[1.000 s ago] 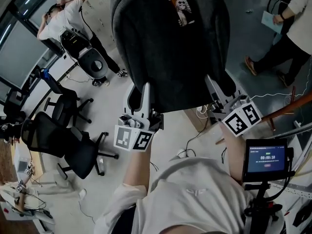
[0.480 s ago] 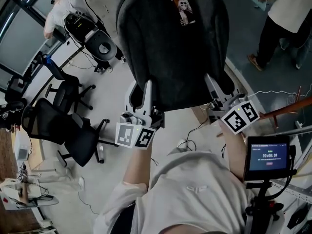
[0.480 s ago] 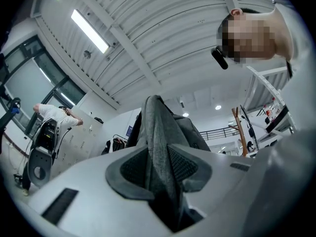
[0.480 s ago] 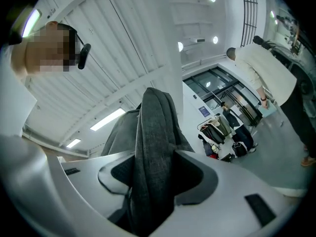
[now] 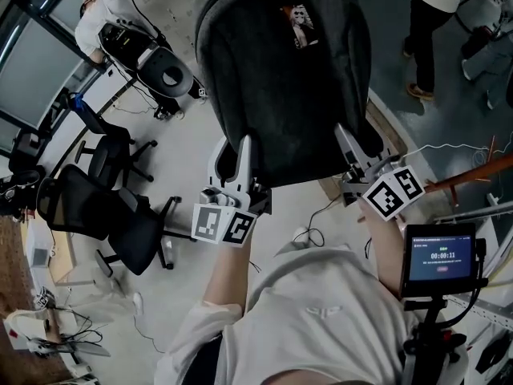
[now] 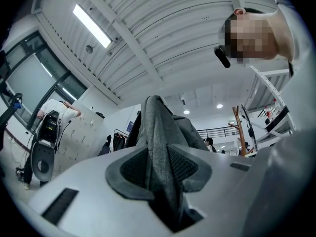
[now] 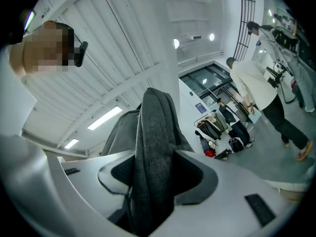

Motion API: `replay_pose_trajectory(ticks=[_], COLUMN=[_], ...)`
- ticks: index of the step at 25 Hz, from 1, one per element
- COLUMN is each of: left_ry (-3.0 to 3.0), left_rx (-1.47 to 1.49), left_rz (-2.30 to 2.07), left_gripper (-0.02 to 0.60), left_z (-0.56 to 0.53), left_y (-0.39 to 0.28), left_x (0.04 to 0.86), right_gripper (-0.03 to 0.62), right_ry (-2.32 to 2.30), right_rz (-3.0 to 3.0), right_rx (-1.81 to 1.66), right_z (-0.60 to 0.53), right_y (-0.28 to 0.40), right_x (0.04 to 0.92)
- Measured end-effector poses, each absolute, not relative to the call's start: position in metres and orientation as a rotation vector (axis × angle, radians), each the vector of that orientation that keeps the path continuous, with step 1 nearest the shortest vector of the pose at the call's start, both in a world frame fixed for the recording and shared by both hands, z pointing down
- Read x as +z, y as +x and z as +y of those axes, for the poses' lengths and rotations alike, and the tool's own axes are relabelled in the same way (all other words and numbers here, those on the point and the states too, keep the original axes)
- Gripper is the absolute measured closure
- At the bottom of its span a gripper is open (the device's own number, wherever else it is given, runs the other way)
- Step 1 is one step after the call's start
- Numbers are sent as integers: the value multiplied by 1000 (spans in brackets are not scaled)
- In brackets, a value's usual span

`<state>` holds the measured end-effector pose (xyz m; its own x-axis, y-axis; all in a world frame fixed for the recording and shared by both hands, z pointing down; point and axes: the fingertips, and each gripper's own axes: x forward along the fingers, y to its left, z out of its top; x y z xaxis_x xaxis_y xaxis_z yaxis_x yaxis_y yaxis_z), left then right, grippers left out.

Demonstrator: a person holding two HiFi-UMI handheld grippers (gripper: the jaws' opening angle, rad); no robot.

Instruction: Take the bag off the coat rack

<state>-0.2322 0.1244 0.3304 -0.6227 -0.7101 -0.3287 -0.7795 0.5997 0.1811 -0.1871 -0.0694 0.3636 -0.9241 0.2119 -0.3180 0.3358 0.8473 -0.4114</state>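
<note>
A dark grey backpack (image 5: 288,79) with a small picture patch hangs in front of me, held up between both grippers. My left gripper (image 5: 230,155) is shut on a fold of grey bag fabric (image 6: 160,142) that runs up between its pads. My right gripper (image 5: 361,145) is shut on another grey band of the bag (image 7: 154,142). In the head view both sets of fingertips disappear under the bag's lower edge. A wooden coat rack (image 6: 240,130) stands in the distance in the left gripper view, apart from the bag.
Black office chairs (image 5: 104,215) stand on the floor at the left. A person (image 5: 429,14) walks at the top right, another (image 5: 108,6) stands at the top left by a machine. A small screen (image 5: 437,259) sits by my right arm. Cables (image 5: 313,235) lie below.
The bag and both grippers have hardly moved; the view shifted slightly. The person at the top right has walked leftward.
</note>
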Motion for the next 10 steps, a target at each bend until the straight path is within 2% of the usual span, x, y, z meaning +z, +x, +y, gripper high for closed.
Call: replay_pose_trajectory(ticks=[10], left_ry=[-1228], left_rx=[468], left_rz=[2617], left_gripper=[463], left_z=[128], left_y=[-235], left_x=[332], right_gripper=[373], right_ry=[427], right_rz=[2779], right_rx=[-694], right_z=[-66], right_y=[-191], right_x=[365])
